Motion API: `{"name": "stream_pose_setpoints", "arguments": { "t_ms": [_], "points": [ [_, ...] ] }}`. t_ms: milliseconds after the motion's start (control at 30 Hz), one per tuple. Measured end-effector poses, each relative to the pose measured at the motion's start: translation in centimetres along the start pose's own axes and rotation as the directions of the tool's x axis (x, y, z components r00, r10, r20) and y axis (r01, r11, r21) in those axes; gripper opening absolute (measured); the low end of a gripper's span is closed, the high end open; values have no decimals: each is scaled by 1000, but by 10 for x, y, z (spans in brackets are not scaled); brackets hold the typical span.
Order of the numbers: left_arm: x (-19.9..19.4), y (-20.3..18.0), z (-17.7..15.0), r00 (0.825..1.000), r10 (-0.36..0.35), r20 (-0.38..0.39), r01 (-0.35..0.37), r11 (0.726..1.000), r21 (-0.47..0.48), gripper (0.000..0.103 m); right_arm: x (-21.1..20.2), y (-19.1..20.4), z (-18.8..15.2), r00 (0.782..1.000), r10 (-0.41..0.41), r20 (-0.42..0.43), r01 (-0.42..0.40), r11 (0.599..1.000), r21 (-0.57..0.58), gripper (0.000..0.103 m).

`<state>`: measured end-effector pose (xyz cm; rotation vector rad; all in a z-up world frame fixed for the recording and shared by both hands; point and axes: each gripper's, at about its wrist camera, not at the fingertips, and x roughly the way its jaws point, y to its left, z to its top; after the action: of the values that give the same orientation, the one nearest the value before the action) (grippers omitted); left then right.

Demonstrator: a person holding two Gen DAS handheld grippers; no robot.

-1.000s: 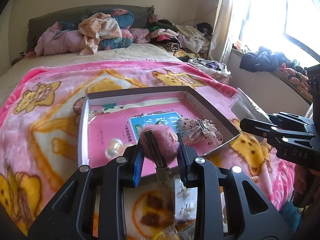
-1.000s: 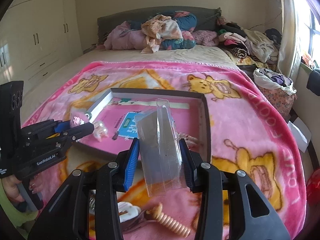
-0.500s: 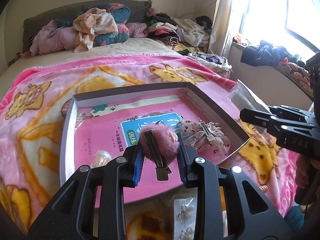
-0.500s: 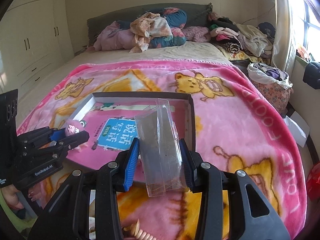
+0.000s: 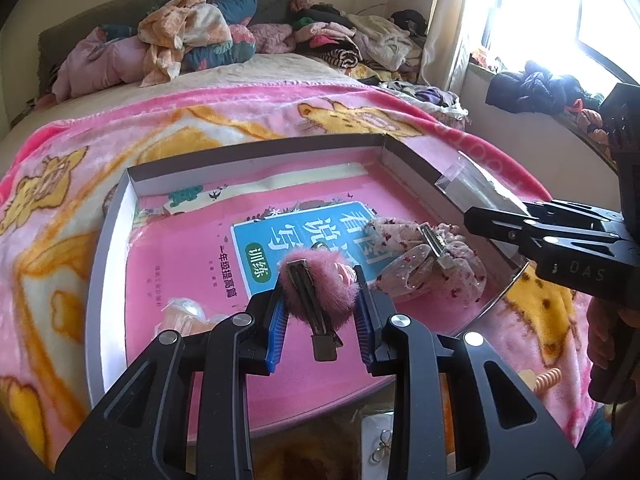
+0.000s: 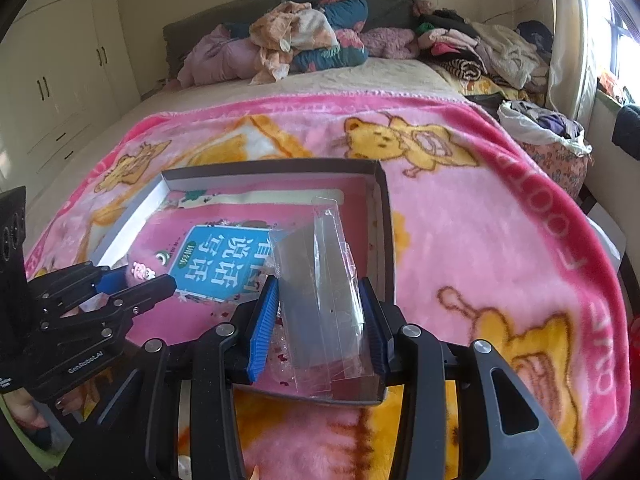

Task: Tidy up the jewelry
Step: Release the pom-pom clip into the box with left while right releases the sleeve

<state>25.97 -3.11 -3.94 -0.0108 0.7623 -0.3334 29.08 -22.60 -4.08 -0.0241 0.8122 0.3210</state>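
My left gripper (image 5: 320, 300) is shut on a fuzzy pink hair clip (image 5: 320, 286) and holds it above the shallow cardboard box (image 5: 256, 152). The clip also shows in the right wrist view (image 6: 140, 270). My right gripper (image 6: 320, 320) is shut on a clear plastic package (image 6: 320, 300) over the box's near right corner (image 6: 384, 216); the package also shows in the left wrist view (image 5: 476, 192). A floral fabric bow clip (image 5: 428, 264) and a clear pale item (image 5: 180, 312) lie in the box on a pink book (image 5: 192, 240).
The box rests on a pink bear-print blanket (image 6: 480, 208) on a bed. Earring cards (image 5: 380, 440) and a coiled hair tie (image 5: 546, 380) lie on the blanket near me. Piled clothes (image 6: 304, 40) sit at the headboard; a window (image 5: 560, 12) is on the right.
Both grippers have moved forward over the box, still holding the pink clip and the clear package. The box looks larger and nearer in both views.
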Motion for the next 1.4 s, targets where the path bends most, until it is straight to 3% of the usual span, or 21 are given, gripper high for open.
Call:
{"name": "stream_pose_setpoints", "arguments": {
  "t_ms": [333, 500, 833, 900, 967, 1100, 1167, 1267, 1400],
  "points": [
    [8, 2, -1, 1000, -2, -31, 2, 1000, -4, 22, 15, -1, -6, 1000, 0, -28, 0, 1000, 9, 40],
    [11, 2, -3, 999, -4, -41, 4, 1000, -4, 24, 11, -3, -8, 1000, 6, -14, -6, 1000, 19, 48],
    [9, 1, -3, 999, 4, -35, -5, 1000, -3, 46, -20, -4, -11, 998, -12, 59, 10, 999, 34, 67],
    [5, 0, -4, 1000, 3, -24, -3, 1000, -4, 49, -26, -4, -12, 997, -17, 75, 15, 999, 29, 71],
    [0, 0, -3, 1000, 6, -10, -6, 1000, -7, 58, -34, -3, -14, 995, -28, 94, 26, 999, 26, 75],
    [-11, 1, -4, 1000, 7, 15, -7, 1000, -19, 63, -48, -2, -17, 992, -36, 121, 32, 999, 28, 81],
    [-19, 2, -4, 1000, 6, 30, -5, 1000, -27, 72, -57, -1, -20, 989, -43, 141, 39, 999, 33, 87],
    [-33, 2, -4, 998, 7, 61, -4, 999, -38, 83, -68, -1, -22, 987, -41, 158, 35, 999, 40, 87],
    [-50, 4, -5, 995, 17, 99, -12, 999, -48, 87, -83, -2, -27, 983, -39, 179, 30, 998, 57, 88]
  ]
}}
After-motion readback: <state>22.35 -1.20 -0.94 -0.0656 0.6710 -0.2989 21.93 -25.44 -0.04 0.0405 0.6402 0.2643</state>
